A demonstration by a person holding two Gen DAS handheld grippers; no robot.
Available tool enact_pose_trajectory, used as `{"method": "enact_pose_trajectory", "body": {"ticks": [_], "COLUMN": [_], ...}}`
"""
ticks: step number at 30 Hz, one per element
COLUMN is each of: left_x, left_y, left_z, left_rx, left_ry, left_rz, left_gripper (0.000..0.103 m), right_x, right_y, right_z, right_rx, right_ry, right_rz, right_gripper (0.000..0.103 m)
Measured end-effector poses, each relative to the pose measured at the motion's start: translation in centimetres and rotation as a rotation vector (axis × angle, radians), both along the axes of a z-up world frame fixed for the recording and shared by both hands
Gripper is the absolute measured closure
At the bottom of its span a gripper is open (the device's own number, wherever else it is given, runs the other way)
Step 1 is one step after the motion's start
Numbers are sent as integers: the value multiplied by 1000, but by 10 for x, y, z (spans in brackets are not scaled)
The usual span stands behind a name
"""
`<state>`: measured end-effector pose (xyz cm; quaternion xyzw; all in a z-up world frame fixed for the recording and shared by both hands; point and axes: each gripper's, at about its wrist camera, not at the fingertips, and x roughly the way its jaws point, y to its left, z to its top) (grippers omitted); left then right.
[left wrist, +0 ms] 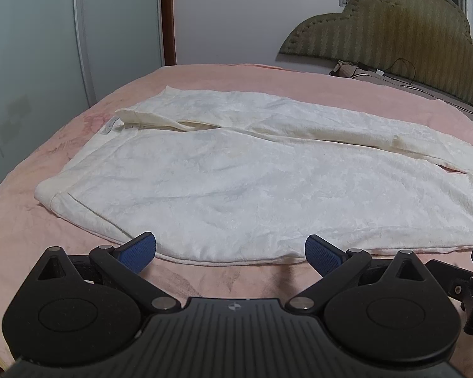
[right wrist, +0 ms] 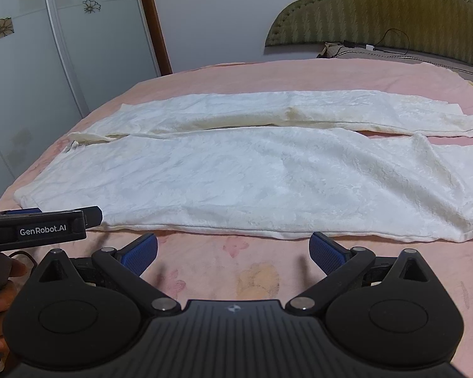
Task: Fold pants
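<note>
Pants [left wrist: 252, 170] lie spread flat across the middle of the left wrist frame on the pink bed [left wrist: 224, 75], waistband at centre left, both legs running toward the right edge. We judge the spread layout is meant to let one leg be folded over the other; no fold is made yet. The left claw [left wrist: 230, 253] sits at the bottom of the frame, wide open, blue pads [left wrist: 140, 252] just short of the near hem, holding nothing; whether the left pad touches the cloth we cannot tell.

Right wrist frame: the pants fill the centre band, far leg above, near leg below, cuffs at the right. The right claw [right wrist: 233, 252] at bottom centre is wide open and empty, over bare bed just beside the near hem. We see the left claw at the left edge, near the waistband corner. A headboard [right wrist: 378, 9] stands at upper right.
</note>
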<state>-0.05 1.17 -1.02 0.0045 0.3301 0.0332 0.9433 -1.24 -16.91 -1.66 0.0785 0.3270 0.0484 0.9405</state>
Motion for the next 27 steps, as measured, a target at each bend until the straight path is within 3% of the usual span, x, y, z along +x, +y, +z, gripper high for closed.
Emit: {"method": "enact_pose_trajectory", "body": {"ticks": [12, 15, 19, 23, 25, 27], "left_x": [0, 3, 25, 57, 73, 85], "left_y": [-2, -1, 0, 5, 8, 12], "left_z": [0, 3, 14, 22, 23, 20], "left_rx": [13, 23, 47, 54, 67, 79], "left_ry": [-8, -36, -81, -95, -84, -72], "left_rz": [-7, -10, -15, 16, 36, 49], "left_gripper": [1, 1, 1, 1, 1, 1], "right_x": [0, -1, 6, 29, 57, 90], "right_y": [0, 1, 11, 24, 25, 17], "right_z": [0, 3, 19, 30, 25, 22], "right_rx": [10, -13, -138, -411, -500, -448], "right_ry": [-1, -42, -188, -404, -394, -335], "right_rz": [8, 37, 119, 221, 286, 333], "right_gripper": [0, 0, 0, 0, 0, 0]}}
